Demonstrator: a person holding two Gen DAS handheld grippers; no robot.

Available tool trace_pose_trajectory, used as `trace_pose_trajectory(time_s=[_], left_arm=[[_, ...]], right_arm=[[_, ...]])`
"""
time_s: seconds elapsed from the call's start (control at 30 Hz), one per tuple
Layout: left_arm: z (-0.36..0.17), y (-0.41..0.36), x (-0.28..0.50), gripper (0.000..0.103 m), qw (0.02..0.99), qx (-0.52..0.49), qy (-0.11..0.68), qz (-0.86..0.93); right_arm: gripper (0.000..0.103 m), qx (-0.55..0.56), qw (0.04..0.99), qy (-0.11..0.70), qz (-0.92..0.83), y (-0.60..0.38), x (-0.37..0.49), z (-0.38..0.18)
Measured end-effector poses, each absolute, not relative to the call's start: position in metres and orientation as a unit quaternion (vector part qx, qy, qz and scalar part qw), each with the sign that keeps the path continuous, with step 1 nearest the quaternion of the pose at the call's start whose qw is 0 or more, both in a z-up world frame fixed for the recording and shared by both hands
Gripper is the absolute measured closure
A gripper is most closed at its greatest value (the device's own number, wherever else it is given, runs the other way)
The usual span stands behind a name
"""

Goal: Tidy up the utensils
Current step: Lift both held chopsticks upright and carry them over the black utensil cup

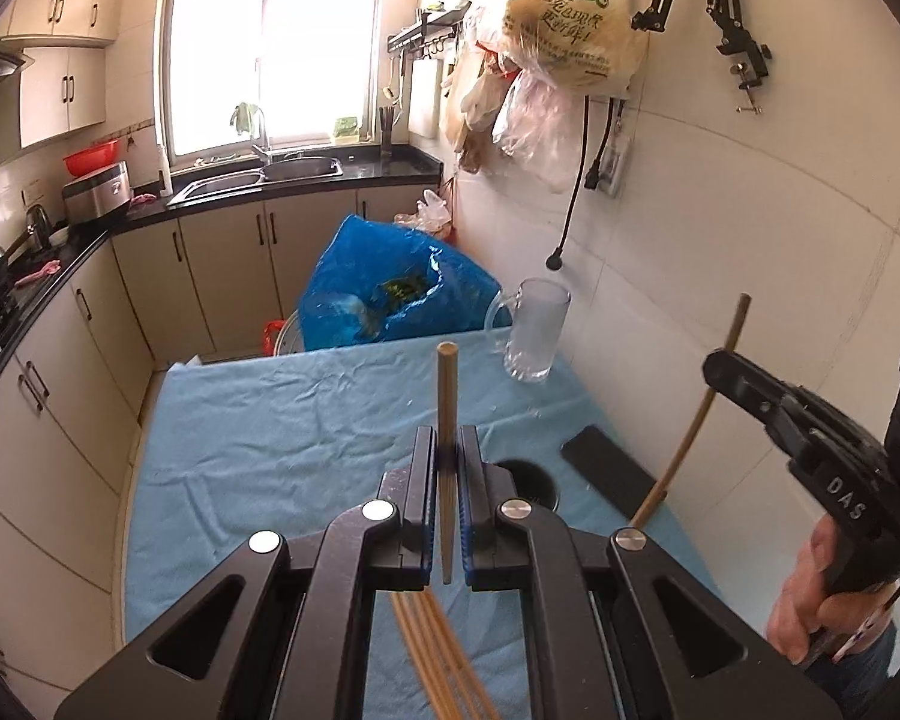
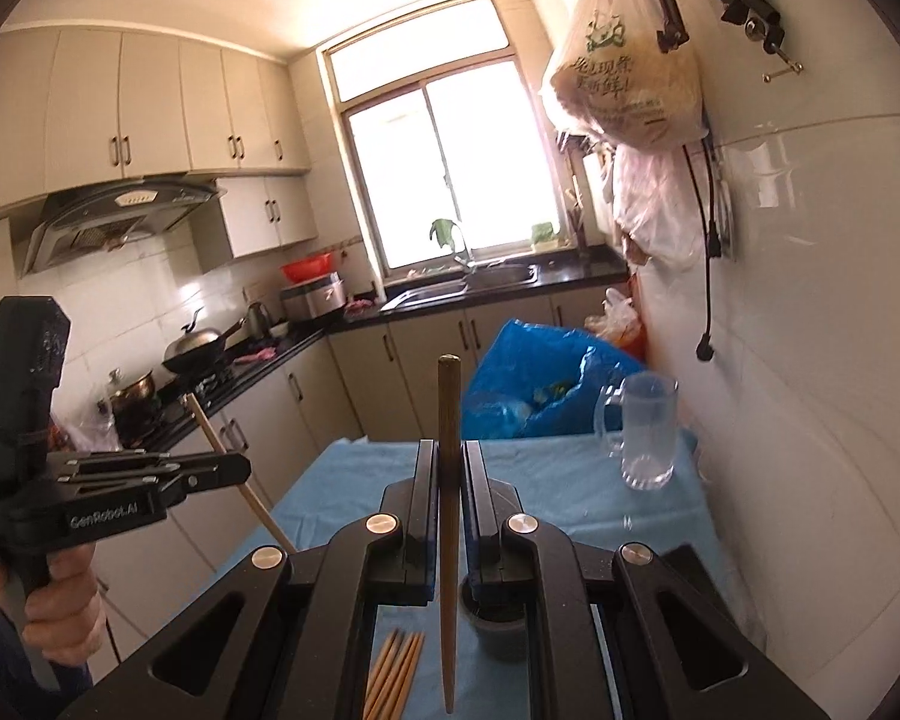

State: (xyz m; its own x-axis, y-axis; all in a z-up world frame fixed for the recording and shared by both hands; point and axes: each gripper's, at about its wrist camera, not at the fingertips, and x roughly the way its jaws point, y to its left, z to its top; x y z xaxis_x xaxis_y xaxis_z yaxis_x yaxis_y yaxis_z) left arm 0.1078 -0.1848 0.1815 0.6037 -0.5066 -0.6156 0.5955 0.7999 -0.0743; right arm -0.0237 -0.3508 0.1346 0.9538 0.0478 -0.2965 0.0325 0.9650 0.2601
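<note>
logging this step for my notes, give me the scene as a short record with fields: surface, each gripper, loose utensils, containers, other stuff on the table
surface: table under a blue cloth
left gripper: shut on one chopstick, upright
right gripper: shut on a darker chopstick, upright
loose utensils: bundle of chopsticks lying on the cloth
containers: dark cup just beyond the grippers; clear glass mug at the far right corner
other: flat black object near the wall
</note>
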Motion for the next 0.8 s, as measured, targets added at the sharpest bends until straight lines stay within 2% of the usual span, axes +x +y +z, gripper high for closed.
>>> trace_pose_trajectory(time_s=[0.33, 0.8], left_arm=[[0.199, -0.224, 0.145, 0.097, 0.886, 0.051, 0.324, -0.326], [0.135, -0.259, 0.17, 0.097, 0.861, 0.056, 0.366, -0.348]], right_arm=[[0.095, 0.147, 0.979, 0.14, -0.021, -0.382, 0.02, 0.15], [0.095, 0.183, 0.963, 0.194, -0.033, -0.411, 0.074, 0.093]])
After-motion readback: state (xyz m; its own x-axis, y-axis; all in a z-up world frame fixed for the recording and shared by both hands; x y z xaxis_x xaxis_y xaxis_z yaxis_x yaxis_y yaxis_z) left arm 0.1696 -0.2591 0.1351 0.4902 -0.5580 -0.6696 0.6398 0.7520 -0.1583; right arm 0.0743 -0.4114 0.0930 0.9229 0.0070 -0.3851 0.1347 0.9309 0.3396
